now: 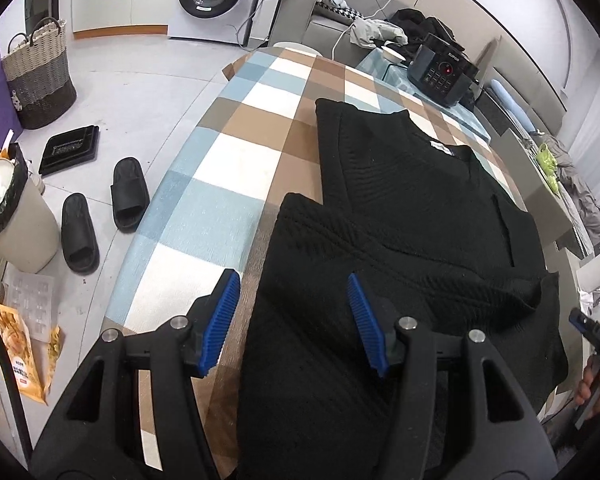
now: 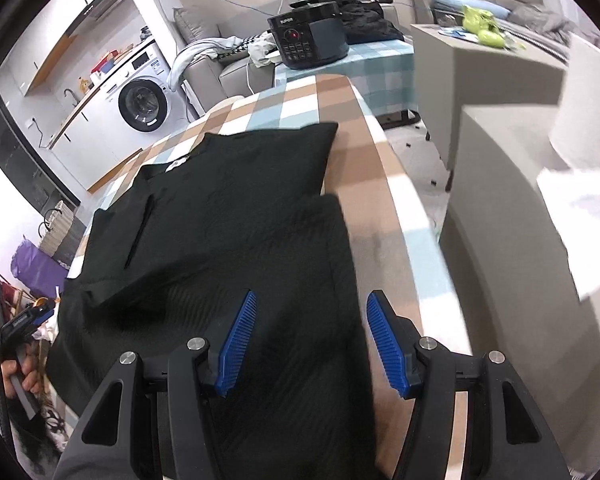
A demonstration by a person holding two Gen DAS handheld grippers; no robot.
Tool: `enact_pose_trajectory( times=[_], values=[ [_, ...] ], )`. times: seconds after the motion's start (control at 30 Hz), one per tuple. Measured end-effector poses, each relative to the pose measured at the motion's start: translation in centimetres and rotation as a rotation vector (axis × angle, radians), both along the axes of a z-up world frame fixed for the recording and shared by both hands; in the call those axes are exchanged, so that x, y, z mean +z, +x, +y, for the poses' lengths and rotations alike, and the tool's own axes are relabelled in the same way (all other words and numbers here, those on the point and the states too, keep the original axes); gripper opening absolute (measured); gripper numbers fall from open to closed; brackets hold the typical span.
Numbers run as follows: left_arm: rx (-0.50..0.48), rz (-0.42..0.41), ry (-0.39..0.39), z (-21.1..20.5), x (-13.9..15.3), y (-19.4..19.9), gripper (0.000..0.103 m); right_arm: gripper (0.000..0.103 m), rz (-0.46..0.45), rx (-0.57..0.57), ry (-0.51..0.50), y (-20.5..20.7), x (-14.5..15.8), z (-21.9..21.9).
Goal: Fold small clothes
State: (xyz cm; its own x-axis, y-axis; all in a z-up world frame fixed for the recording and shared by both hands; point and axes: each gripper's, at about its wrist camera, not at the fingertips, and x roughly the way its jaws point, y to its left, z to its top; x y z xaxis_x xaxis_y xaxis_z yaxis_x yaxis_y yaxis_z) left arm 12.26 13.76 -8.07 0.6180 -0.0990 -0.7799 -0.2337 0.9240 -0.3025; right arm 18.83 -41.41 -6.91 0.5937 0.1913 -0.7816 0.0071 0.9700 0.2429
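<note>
Black knit top [image 1: 404, 216] lies flat on checked table [image 1: 236, 160], sleeves folded inward. Left tongs [image 1: 294, 322] open above its hem. Right tongs [image 2: 308, 342] open, holding nothing

I see 1 black ribbed knit top [image 1: 400, 208] lying flat on the checked bench [image 1: 236, 160], white neck label up, both sleeves apparently folded in, its hem reaching the near edge.

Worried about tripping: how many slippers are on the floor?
2. One slipper lies nearer the bin, the other slipper closer to the table. More may be hidden.
</note>
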Motion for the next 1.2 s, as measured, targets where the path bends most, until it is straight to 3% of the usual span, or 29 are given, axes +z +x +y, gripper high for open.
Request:
enact_pose_trajectory(
  times=[0.27, 0.3, 0.37, 0.4, 0.5, 0.6, 0.67, 0.87, 0.93, 1.07, 1.2],
  values=[
    [-0.002, 0.019, 0.004, 0.0, -0.3, 0.3, 0.053, 0.059, 0.033, 0.051, -0.027, 6.4, -1.5, 0.9],
    [0.000, 0.019, 0.006, 0.0, -0.2, 0.3, 0.053, 0.047, 0.030, 0.062, -0.039, 6.8, -1.6, 1.2],
    [0.008, 0.023, 0.011, 0.2, -0.2, 0.2, 0.053, 0.008, -0.003, 0.123, -0.124, 6.8, -1.5, 2.6],
    [0.010, 0.025, 0.012, 0.3, -0.2, 0.1, 0.053, 0.007, -0.033, 0.150, -0.152, 6.5, -1.2, 3.2],
    [0.017, 0.032, 0.016, 0.6, -0.3, 0.1, 0.053, 0.006, -0.158, 0.171, -0.155, 4.9, 0.7, 3.4],
    [0.016, 0.038, 0.018, 0.7, -0.5, 0.3, 0.053, 0.006, -0.210, 0.047, -0.122, 4.5, 1.9, 1.1],
    [0.019, 0.044, 0.014, 0.7, -0.7, 0.6, 0.053, 0.006, -0.168, -0.023, -0.066, 5.4, 1.1, -0.6],
    [0.012, 0.056, -0.005, 0.8, -1.3, 1.7, 0.053, 0.007, -0.071, -0.024, -0.011, 6.6, -1.3, -1.3],
    [0.008, 0.062, -0.016, 0.9, -1.5, 2.2, 0.053, 0.013, -0.051, -0.021, 0.004, 6.6, -1.6, -1.5],
    [-0.003, 0.073, -0.024, 0.7, -2.1, 3.7, 0.053, 0.037, -0.023, -0.004, 0.037, 5.9, -1.8, -1.6],
    [-0.003, 0.092, -0.018, 0.5, -3.0, 5.5, 0.053, 0.041, -0.010, 0.027, 0.069, 5.4, -2.3, -1.4]
  ],
)
